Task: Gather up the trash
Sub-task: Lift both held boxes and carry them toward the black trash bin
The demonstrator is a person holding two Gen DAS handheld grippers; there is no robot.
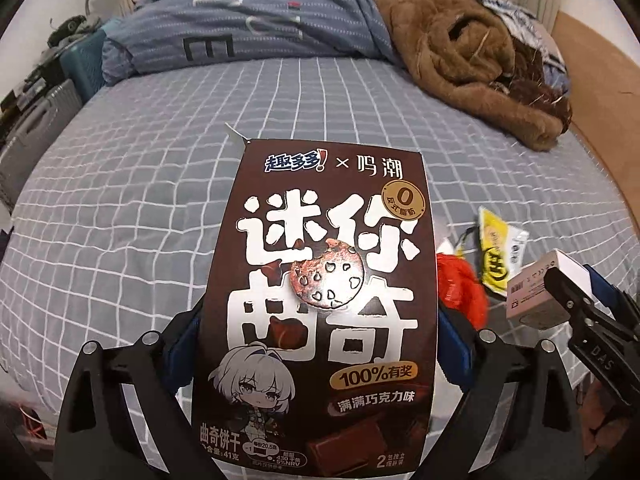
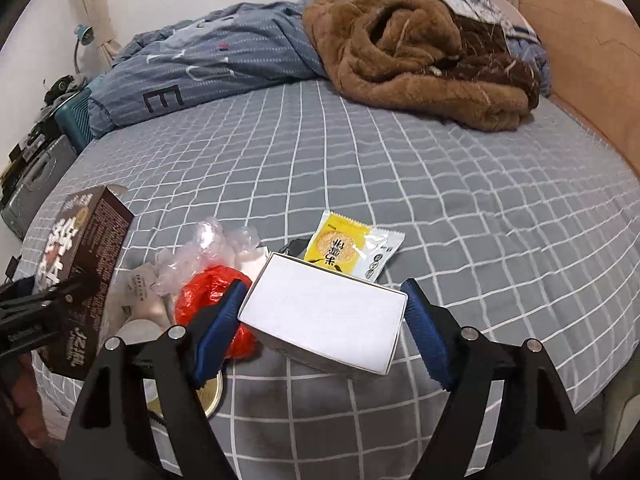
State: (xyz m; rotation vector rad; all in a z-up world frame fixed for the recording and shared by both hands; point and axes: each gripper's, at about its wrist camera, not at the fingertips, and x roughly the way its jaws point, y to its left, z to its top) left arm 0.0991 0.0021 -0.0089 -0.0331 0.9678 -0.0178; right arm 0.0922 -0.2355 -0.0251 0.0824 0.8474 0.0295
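Note:
My left gripper (image 1: 318, 314) is shut on a tall brown cookie box (image 1: 320, 280), which stands upright between the blue pads and fills the middle of the left wrist view. The box (image 2: 86, 240) also shows at the left edge of the right wrist view. My right gripper (image 2: 322, 288) is shut on a small white carton (image 2: 324, 316), held a little above the bed; the carton (image 1: 532, 284) shows in the left wrist view too. On the sheet lie a yellow snack wrapper (image 2: 344, 246), a crumpled red bag (image 2: 204, 292) and clear plastic (image 2: 208, 242).
The grey checked sheet (image 2: 440, 200) covers the bed. A brown fleece blanket (image 2: 412, 52) and a blue duvet (image 2: 208, 68) are heaped at the far side. A tan padded wall (image 2: 592, 80) runs along the right. Suitcases (image 2: 36, 184) stand off the left edge. A round tin (image 2: 212, 394) lies below my right gripper's left finger.

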